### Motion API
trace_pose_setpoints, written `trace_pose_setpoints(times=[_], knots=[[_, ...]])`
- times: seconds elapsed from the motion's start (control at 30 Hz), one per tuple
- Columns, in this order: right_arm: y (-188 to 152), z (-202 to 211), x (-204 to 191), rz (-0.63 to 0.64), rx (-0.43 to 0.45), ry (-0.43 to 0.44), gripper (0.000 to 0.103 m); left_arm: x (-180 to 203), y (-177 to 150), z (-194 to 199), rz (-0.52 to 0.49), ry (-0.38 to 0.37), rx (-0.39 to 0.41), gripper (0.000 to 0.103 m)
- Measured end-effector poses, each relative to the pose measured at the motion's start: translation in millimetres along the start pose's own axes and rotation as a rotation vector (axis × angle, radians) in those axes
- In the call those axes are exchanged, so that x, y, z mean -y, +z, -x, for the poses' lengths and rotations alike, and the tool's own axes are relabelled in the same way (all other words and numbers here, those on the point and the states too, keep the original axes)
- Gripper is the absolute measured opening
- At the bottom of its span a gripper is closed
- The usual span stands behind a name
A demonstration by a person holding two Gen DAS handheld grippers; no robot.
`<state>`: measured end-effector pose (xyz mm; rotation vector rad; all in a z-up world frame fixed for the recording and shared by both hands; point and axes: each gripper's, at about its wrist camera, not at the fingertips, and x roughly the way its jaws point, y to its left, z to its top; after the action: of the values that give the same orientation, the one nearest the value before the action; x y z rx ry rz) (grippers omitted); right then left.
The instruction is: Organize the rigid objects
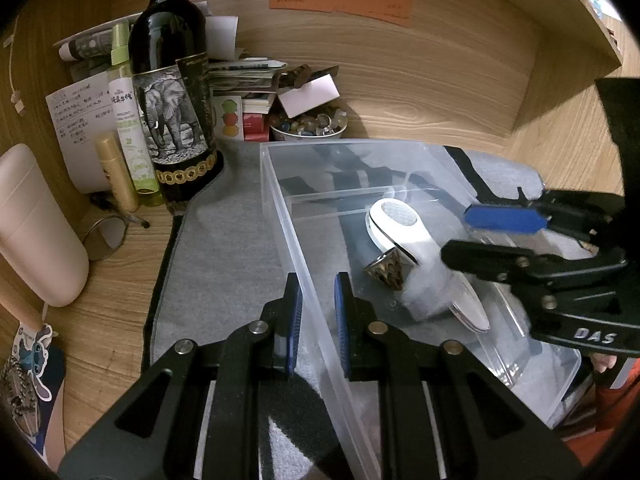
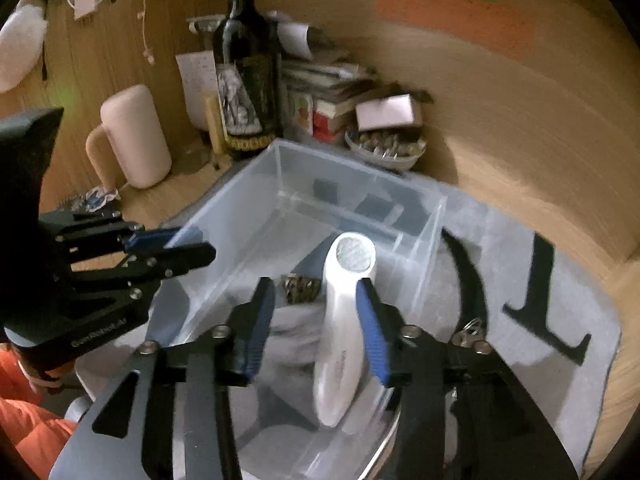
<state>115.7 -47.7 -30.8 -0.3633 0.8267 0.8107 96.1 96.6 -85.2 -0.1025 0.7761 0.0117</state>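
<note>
A clear plastic bin (image 1: pixel 288 216) stands on a grey mat (image 1: pixel 224 248). In it lie a white handheld device with a round grey pad (image 1: pixel 400 232) and a small patterned metal cone (image 1: pixel 386 272). My left gripper (image 1: pixel 317 320) straddles the bin's left wall, nearly shut on it. My right gripper (image 2: pixel 316 320) is open above the bin, the white device (image 2: pixel 344 304) lying between its fingers and against the right blue pad (image 2: pixel 372 332). The cone (image 2: pixel 302 288) lies just beyond the left finger. The bin's rim (image 2: pixel 224 200) also shows there.
A dark wine bottle (image 1: pixel 172 92), slim green and gold bottles (image 1: pixel 128 120), a pink container (image 1: pixel 36 232), a stack of books and a bowl of beads (image 1: pixel 308 126) crowd the back left against the wooden wall. A key ring (image 2: pixel 468 330) lies on the mat.
</note>
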Motion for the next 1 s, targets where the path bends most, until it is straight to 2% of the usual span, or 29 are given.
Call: trace_pose_setpoints(times=[0.23, 0.5, 0.77, 1.0], knots=[[4, 24, 13, -0.041, 0.069, -0.039, 0.042, 0, 0, 0, 0.000, 0.001, 0.000, 0.015], [-7, 51, 50, -0.124, 0.102, -0.155, 0.042, 0, 0, 0, -0.001, 0.003, -0.001, 0.015], [-41, 49, 91, -0.232, 0.014, -0.255, 0.042, 0, 0, 0, -0.002, 0.004, 0.000, 0.015], [-64, 26, 110, -0.300, -0.070, -0.233, 0.042, 0, 0, 1, -0.006, 0.007, -0.002, 0.015]])
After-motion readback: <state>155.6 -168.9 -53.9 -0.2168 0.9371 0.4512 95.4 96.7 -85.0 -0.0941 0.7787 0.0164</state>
